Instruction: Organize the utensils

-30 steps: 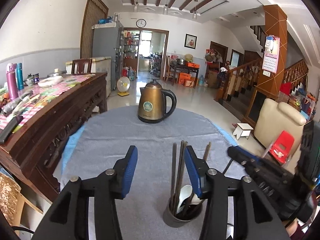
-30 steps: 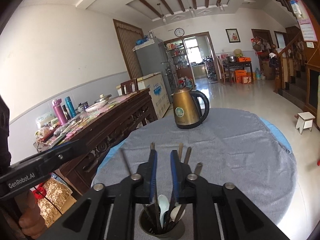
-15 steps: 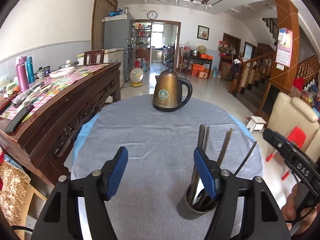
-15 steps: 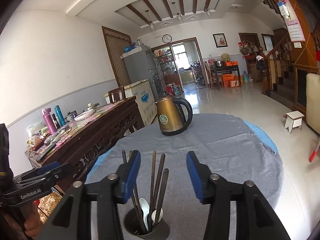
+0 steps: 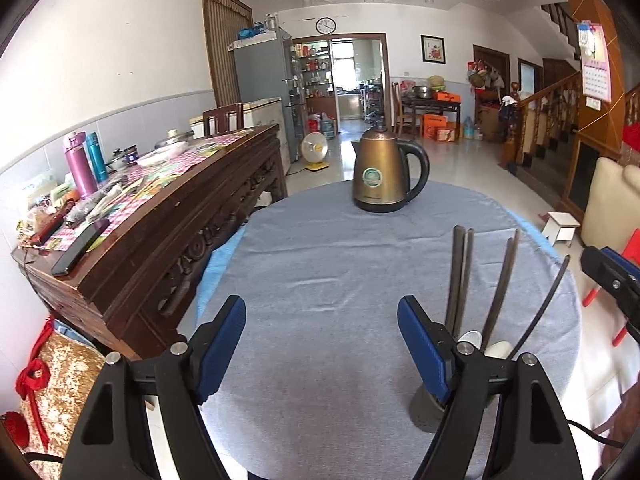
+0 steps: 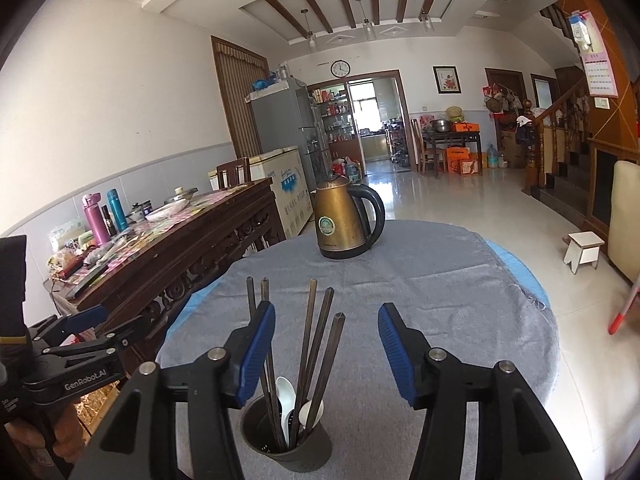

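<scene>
- Two hand-held grippers are working over a round table (image 6: 460, 280) covered with a grey cloth; the utensil holder (image 6: 286, 436), a dark metal cup, is standing at the near edge, well apart from the bronze kettle (image 6: 344, 220) at the far side.
- Standing in the holder are several dark chopsticks (image 6: 316, 344), leaning at different angles, and two white spoons (image 6: 286, 394) with bowls showing at the rim.
- Left gripper (image 5: 322, 350): its jaws have just been opening and are now standing wide over bare cloth, with nothing between them; the holder is sitting just beyond its right finger.
- Right gripper (image 6: 326, 350): its jaws have just been opening and are standing at a medium gap; the chopsticks are rising in that gap toward its left pad, and no pad is pressing on them.
- Handling, as a judgement: the chopsticks are looking stiff, light, thin and smooth, so they are likely to slip or pivot in the pads; taking hold at mid-shaft, across the pad faces, is advisable. The spoons are looking like ceramic or plastic, hence possibly fragile. The holder is looking light enough to tip if a stick is pulled sideways.
- View differences: the right wrist view is looking down into the holder and is showing the other gripper's body at far left with a hand (image 6: 60, 436) behind it; the left wrist view is hiding most of the holder behind its own finger.
</scene>
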The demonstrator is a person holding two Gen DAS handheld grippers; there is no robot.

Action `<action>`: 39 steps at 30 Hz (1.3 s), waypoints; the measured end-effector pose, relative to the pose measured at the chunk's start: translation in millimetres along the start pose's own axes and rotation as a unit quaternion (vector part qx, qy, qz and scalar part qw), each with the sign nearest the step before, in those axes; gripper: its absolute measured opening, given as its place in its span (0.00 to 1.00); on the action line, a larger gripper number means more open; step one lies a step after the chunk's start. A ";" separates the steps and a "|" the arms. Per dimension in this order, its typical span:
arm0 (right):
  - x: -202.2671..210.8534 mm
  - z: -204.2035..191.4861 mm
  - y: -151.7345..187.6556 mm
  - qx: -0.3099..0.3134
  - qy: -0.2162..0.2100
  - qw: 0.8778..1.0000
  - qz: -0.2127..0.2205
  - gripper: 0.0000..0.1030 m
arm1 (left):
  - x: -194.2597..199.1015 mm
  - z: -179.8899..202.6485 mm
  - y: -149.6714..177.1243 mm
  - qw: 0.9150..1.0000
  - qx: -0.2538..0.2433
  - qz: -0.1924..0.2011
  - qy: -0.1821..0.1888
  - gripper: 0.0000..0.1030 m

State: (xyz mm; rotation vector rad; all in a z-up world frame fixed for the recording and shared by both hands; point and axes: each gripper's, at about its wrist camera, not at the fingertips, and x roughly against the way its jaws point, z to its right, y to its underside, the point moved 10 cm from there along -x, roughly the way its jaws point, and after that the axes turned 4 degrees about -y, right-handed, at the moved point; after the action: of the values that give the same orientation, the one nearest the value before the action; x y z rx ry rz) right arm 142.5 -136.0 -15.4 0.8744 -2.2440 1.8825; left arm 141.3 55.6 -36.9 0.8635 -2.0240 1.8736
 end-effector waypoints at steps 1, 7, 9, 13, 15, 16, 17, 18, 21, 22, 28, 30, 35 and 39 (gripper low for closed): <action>1.1 -0.5 1.4 0.002 0.001 1.000 -0.002 0.57 | 0.0 0.6 -0.2 1.000 -0.001 0.000 -0.002 0.77; 4.4 4.0 11.7 0.000 0.009 1.000 -0.014 0.58 | -2.3 -5.6 5.2 1.000 -0.001 -0.006 -0.019 0.77; 4.3 6.6 14.5 -0.003 0.012 1.000 -0.019 0.59 | -3.5 -6.9 5.9 1.000 -0.001 -0.007 -0.023 0.77; 3.4 10.8 20.0 -0.009 0.015 0.999 -0.027 0.59 | -5.6 -13.3 8.3 0.999 -0.001 -0.012 -0.036 0.78; 2.7 12.1 22.8 -0.014 0.014 0.999 -0.032 0.59 | -6.9 -18.0 9.2 0.999 0.000 -0.013 -0.045 0.78; 2.1 12.4 24.1 -0.016 0.013 0.999 -0.034 0.59 | -7.8 -20.5 9.5 0.999 0.001 -0.015 -0.050 0.78; 1.8 12.5 25.2 -0.016 0.013 0.999 -0.036 0.59 | -8.2 -22.2 9.9 0.999 0.002 -0.016 -0.052 0.78; 1.4 12.4 26.8 -0.016 0.014 0.999 -0.038 0.59 | -8.8 -25.2 10.5 0.998 0.004 -0.017 -0.056 0.79; 0.6 11.2 29.1 -0.018 0.012 0.999 -0.042 0.59 | -8.9 -32.8 11.3 0.998 0.009 -0.017 -0.062 0.79; 0.7 10.2 29.8 -0.018 0.010 0.999 -0.043 0.59 | -8.7 -35.4 11.5 0.998 0.011 -0.017 -0.065 0.80; 0.9 2.5 32.4 -0.014 0.005 0.999 -0.048 0.59 | -4.4 -50.7 9.7 0.997 0.018 -0.010 -0.081 0.82; 0.6 -0.5 32.6 -0.014 0.001 0.999 -0.050 0.59 | -1.7 -57.4 9.2 0.996 0.020 -0.006 -0.090 0.83; -1.6 -12.5 37.4 -0.013 -0.012 0.998 -0.058 0.59 | 9.0 -85.3 7.2 0.992 0.034 0.008 -0.118 0.84; -4.1 -25.4 40.4 -0.014 -0.028 0.997 -0.066 0.59 | 19.9 -110.8 5.6 0.988 0.047 0.020 -0.144 0.85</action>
State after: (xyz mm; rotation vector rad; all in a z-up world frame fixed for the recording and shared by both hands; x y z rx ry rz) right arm 119.5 -107.7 -46.5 1.0564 -2.1782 1.7876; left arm 99.3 157.8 -14.8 1.1892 -2.1411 1.9758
